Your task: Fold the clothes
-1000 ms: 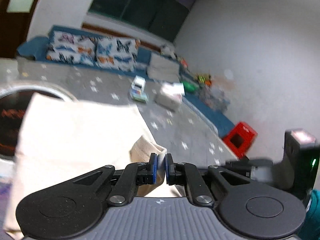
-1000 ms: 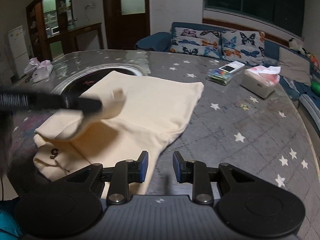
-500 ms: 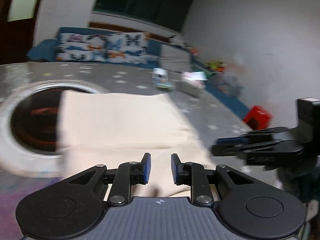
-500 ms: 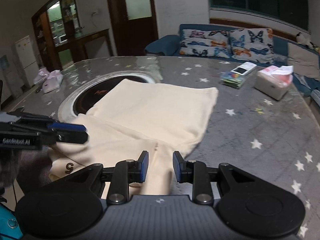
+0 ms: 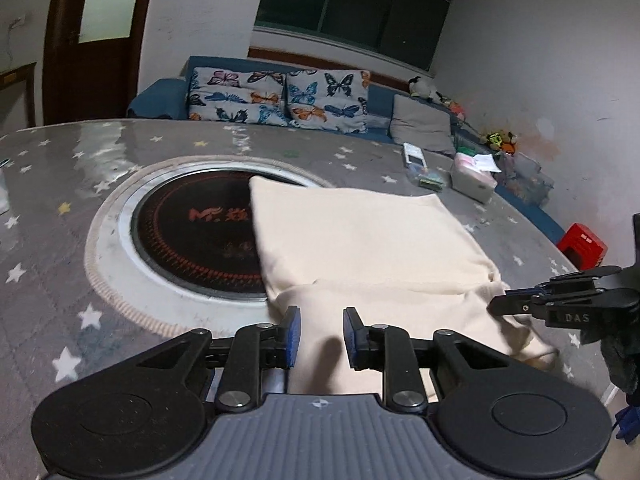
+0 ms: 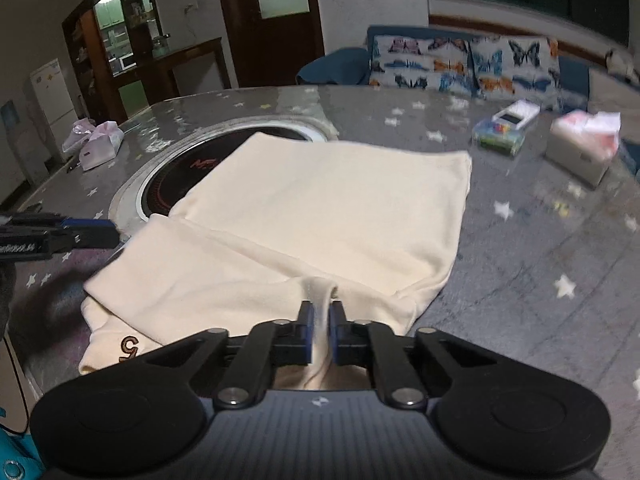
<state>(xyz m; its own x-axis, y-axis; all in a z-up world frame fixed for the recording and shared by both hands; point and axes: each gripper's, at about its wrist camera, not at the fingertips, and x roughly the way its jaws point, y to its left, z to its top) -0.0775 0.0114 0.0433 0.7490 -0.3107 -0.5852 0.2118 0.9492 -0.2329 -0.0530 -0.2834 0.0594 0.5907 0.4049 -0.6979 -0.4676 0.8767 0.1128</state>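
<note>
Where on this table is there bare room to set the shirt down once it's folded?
Bare tablecloth lies right of the cream garment, short of the tissue box and small boxes. Another free stretch runs behind the round hob toward the sofa. The far right corner is crowded; the pink bag takes the far left edge.

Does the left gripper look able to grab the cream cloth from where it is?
Probably yes. The left gripper is open just above the cream garment, nothing lying between; the right gripper pinches another fold.
</note>
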